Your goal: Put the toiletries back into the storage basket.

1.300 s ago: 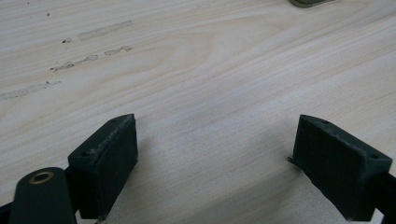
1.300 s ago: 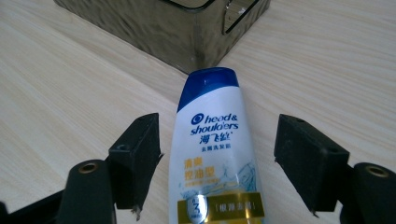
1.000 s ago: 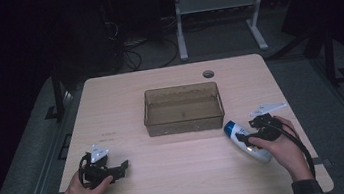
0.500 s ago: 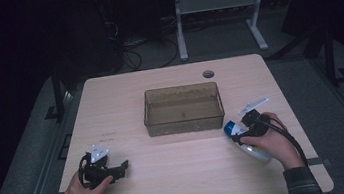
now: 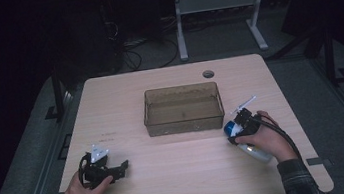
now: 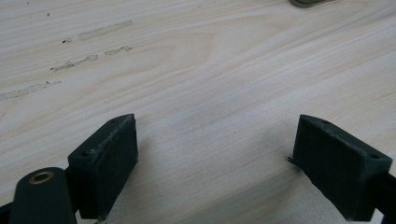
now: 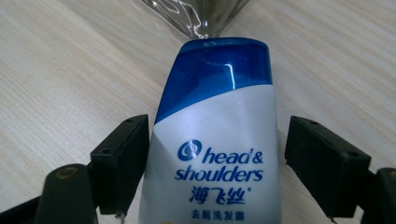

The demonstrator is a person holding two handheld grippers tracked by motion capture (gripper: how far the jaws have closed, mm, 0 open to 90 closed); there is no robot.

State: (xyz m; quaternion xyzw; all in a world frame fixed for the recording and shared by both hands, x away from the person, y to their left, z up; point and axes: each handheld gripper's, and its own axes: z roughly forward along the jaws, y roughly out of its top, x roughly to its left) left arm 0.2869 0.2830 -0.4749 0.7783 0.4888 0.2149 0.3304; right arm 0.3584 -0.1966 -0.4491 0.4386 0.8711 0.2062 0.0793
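Note:
A white Head & Shoulders shampoo bottle (image 5: pixel 257 153) with a blue cap lies on the wooden table, right of centre, its cap pointing at the bin. My right gripper (image 5: pixel 242 124) is lowered over it and open. In the right gripper view the bottle (image 7: pixel 219 140) lies between the two jaws of the right gripper (image 7: pixel 212 142); one jaw is close against its side and a gap shows at the other. My left gripper (image 5: pixel 121 167) rests open near the front left of the table. The left gripper (image 6: pixel 215 154) has only bare wood between its jaws.
A clear brownish plastic bin (image 5: pixel 184 124) stands empty at the table's centre, just beyond the bottle's cap; its corner (image 7: pixel 198 16) rises right behind the cap. A round cable hole (image 5: pixel 208 74) sits at the far edge. Desk legs and cables stand on the dark floor beyond.
My right gripper has slid left along the bottle toward its blue cap, and now straddles it. The bottle and the left gripper have stayed put.

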